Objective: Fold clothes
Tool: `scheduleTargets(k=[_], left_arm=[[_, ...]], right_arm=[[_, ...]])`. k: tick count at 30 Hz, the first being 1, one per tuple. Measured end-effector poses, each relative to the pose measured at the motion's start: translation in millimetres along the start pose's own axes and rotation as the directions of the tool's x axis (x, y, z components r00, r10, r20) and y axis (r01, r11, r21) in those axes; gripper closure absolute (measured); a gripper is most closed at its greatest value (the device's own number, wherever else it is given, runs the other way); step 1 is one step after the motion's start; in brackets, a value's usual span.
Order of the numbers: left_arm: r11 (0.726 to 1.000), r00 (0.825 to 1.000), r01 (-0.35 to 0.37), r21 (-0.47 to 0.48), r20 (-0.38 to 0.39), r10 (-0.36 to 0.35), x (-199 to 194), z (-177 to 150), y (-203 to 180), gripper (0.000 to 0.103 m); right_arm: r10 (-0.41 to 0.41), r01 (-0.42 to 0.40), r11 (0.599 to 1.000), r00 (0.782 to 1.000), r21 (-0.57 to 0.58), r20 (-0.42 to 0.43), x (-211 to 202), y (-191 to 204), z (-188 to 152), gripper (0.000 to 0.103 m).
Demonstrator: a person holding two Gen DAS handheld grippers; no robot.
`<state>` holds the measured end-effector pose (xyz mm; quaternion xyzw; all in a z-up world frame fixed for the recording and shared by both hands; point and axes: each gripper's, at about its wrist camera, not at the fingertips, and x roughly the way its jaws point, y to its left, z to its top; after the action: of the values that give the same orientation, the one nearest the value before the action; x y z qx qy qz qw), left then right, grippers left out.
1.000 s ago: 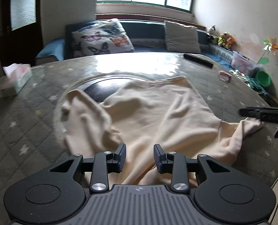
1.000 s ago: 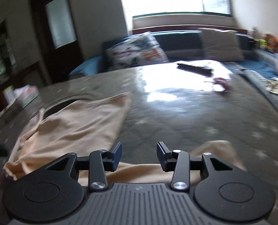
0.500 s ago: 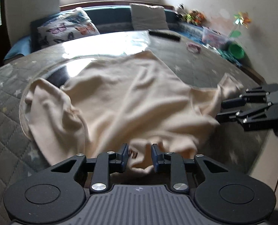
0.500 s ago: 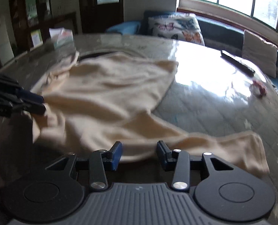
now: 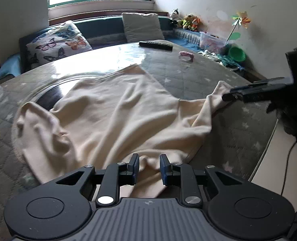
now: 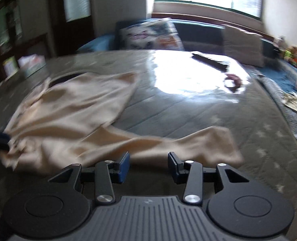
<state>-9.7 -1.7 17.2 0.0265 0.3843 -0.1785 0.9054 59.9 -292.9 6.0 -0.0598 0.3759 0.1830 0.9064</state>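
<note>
A cream long-sleeved garment (image 5: 116, 112) lies spread and rumpled on the round glass-topped table (image 5: 188, 74). My left gripper (image 5: 149, 165) is open, its fingers on either side of a bunched fold at the garment's near edge. In the left wrist view my right gripper (image 5: 226, 96) sits at the tip of the right sleeve (image 5: 214, 102). In the blurred right wrist view the right gripper (image 6: 148, 165) is open, with the sleeve (image 6: 198, 142) lying just beyond its fingertips.
A black remote (image 5: 155, 45) and a small pink item (image 5: 186, 54) lie at the table's far side. A tissue box (image 6: 33, 62) stands at the far left. A sofa with cushions (image 5: 142, 27) runs behind. The table's edge and the floor (image 5: 273, 160) are on the right.
The left gripper's fingers have widened slightly around the near fold. The right gripper has turned edge-on and come up to the sleeve tip; its view has swung back toward the window.
</note>
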Motion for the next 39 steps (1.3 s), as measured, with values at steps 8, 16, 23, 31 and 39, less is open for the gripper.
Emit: scheduleTargets(k=[8,16,23,31,39], left_arm=[[0.998,0.998,0.062,0.021,-0.001,-0.062,29,17,-16,0.074],[0.994,0.995,0.104,0.046,-0.004,-0.104,42,27,-31,0.072],[0.988,0.99,0.139,0.063,-0.003,-0.139,58,38,-45,0.071],[0.977,0.98,0.197,0.077,-0.028,-0.196,73,37,-57,0.07],[0.971,0.977,0.213,0.111,-0.047,-0.209,72,32,-68,0.063]], right_arm=[[-0.119,0.114,0.974,0.993,0.196,0.014,26,-68,22,0.061],[-0.168,0.172,0.964,0.985,0.204,-0.038,64,-80,20,0.062],[-0.136,0.124,0.967,0.99,0.223,0.04,43,-82,20,0.097],[-0.133,0.067,0.961,0.962,0.267,0.237,-37,-95,-4,0.093],[-0.216,0.172,0.943,0.968,0.285,0.131,-48,-101,-47,0.088]])
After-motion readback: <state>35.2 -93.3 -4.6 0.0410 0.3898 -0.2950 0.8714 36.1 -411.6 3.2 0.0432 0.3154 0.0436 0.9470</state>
